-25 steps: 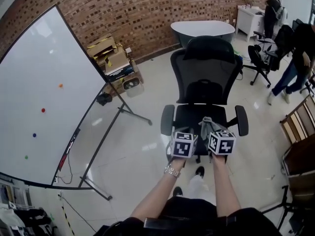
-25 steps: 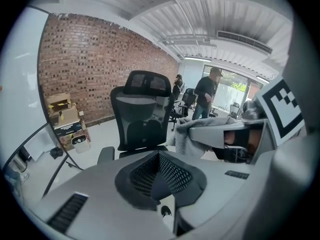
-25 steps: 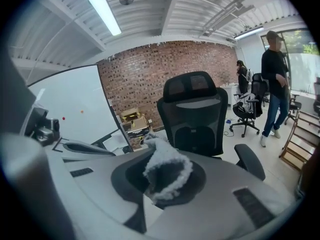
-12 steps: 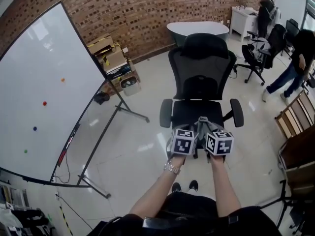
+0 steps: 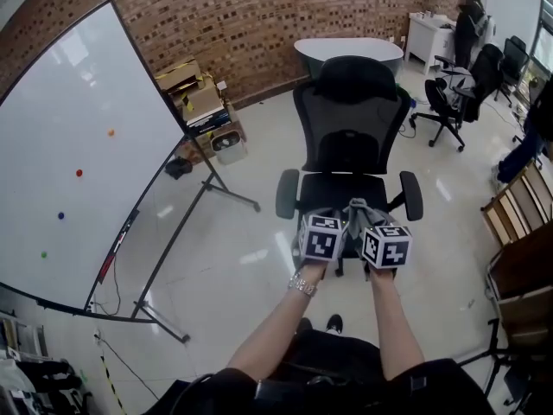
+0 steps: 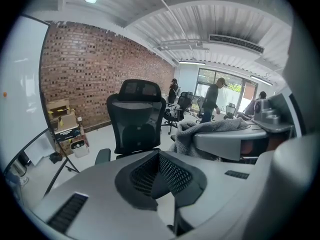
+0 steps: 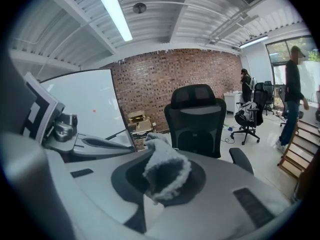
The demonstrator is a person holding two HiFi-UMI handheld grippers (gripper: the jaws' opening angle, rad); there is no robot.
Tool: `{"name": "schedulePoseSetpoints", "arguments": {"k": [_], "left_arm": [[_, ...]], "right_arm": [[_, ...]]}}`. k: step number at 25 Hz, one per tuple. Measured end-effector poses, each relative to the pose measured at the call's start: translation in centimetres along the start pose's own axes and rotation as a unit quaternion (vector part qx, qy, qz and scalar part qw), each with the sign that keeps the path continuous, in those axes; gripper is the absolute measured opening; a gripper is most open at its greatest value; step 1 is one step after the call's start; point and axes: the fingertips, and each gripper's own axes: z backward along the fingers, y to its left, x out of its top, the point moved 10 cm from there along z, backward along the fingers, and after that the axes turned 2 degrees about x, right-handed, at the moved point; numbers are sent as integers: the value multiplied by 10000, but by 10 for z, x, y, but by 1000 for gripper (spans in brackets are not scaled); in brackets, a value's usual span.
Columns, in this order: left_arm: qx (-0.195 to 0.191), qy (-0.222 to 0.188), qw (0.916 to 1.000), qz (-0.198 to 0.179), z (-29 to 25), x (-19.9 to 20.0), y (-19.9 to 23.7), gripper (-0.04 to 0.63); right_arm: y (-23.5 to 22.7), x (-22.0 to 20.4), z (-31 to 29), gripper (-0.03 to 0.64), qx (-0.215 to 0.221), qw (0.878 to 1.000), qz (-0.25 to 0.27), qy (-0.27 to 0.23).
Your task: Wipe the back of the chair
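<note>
The right gripper (image 7: 155,196) is clamped on a grey cloth (image 7: 166,173), so it is held ready for wiping; the left gripper (image 6: 167,181) beside it is shut and empty. The chair back (image 5: 350,137) is seen straight ahead of both, not yet touched. Since a second ago, both grippers are brought slightly nearer it.

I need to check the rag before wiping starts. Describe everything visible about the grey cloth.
The grey cloth is a fluffy, towel-like rag, bunched rather than spread flat. The right hand-held gripper is shut on it; a rumpled fold pokes up past the jaws and the rest drapes back over the gripper. It hangs in the air short of the black chair, not touching it.
</note>
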Motion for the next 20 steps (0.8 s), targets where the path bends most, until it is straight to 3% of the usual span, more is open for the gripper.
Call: {"name": "schedulePoseSetpoints", "arguments": {"k": [20], "left_arm": [[31, -61, 9997, -229, -12, 11, -8, -2]], "right_arm": [[-9, 15, -5, 29, 162, 9998, 20, -121]]}}
